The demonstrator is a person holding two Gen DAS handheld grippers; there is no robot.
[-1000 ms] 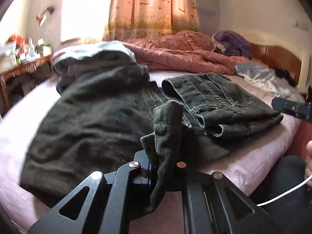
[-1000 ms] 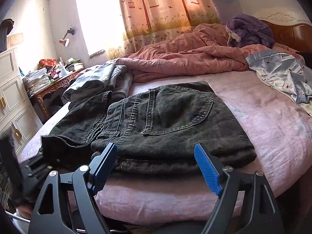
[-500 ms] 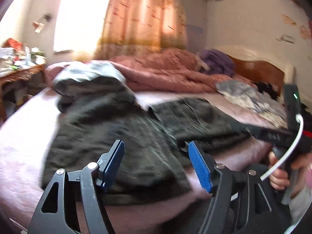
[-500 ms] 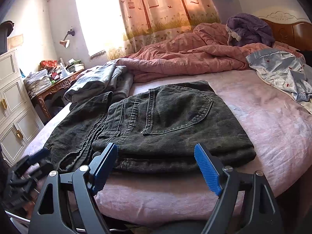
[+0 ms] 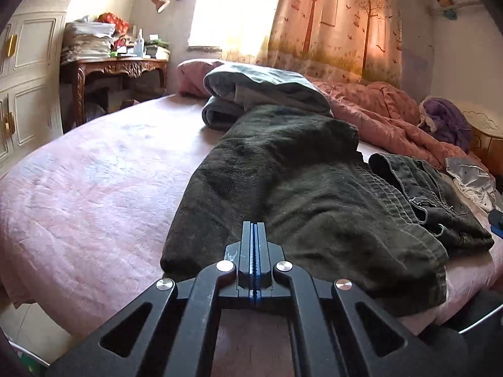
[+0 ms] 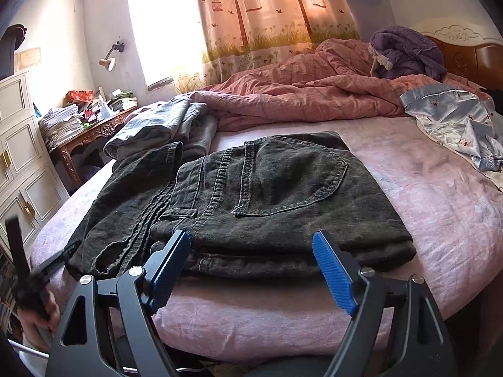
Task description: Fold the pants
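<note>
left hand [image 6: 34,311] blurred, cut off

Bare pink sheet [image 5: 94,172] left of pants [image 5: 298,194] passable; folded grey clothes [image 5: 261,94], quilt [image 6: 298,94] block behind

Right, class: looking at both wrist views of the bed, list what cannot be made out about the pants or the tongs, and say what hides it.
- Left wrist view: the near hem of the pants is hidden behind the shut left tongs.
- Right wrist view: the pants' lower folded layers are hidden by the top layer; only edges show.
- Right wrist view: the left tongs are blurred and cut off by the edge.
- Left wrist view: the right tongs are cut off by the edge.
</note>
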